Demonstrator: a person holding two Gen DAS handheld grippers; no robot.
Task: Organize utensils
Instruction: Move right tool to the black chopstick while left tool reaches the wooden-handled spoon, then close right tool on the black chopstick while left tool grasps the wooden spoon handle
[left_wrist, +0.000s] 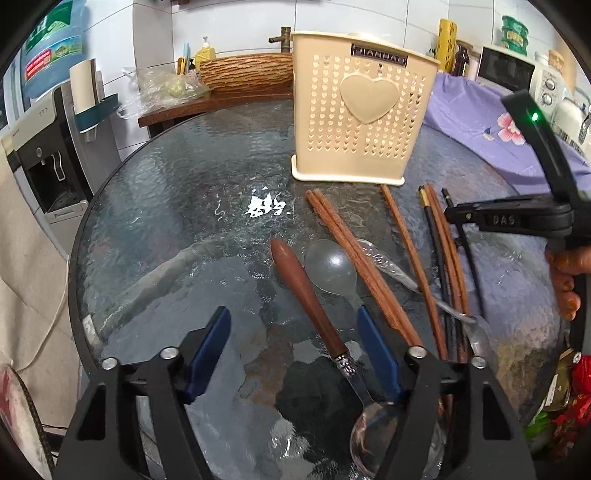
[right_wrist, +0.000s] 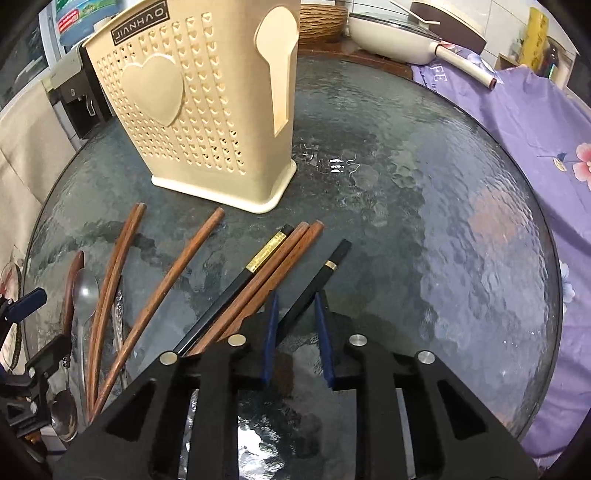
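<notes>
Chopstick (right_wrist: 314, 288), black, lies between the slightly parted, unclenched fingers of the right gripper (right_wrist: 297, 306), long axis running toward the holder (right_wrist: 207, 122); left gripper (left_wrist: 293, 317) gapes empty.

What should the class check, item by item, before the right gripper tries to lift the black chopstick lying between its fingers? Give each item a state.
1. Right gripper straddles the black chopstick: ok, one blue finger on each side.
2. Jaws closed on it: not ok, gaps show on both sides.
3. Only one utensil between the fingers: ok, the brown wooden chopsticks lie outside the left finger.
4. Beige utensil holder upright on the glass table: ok.
5. Holder's top opening free: cannot tell, its top is out of view.
6. Left gripper clear of the path: ok, it sits open over the wooden-handled spoon, well to the left.
</notes>
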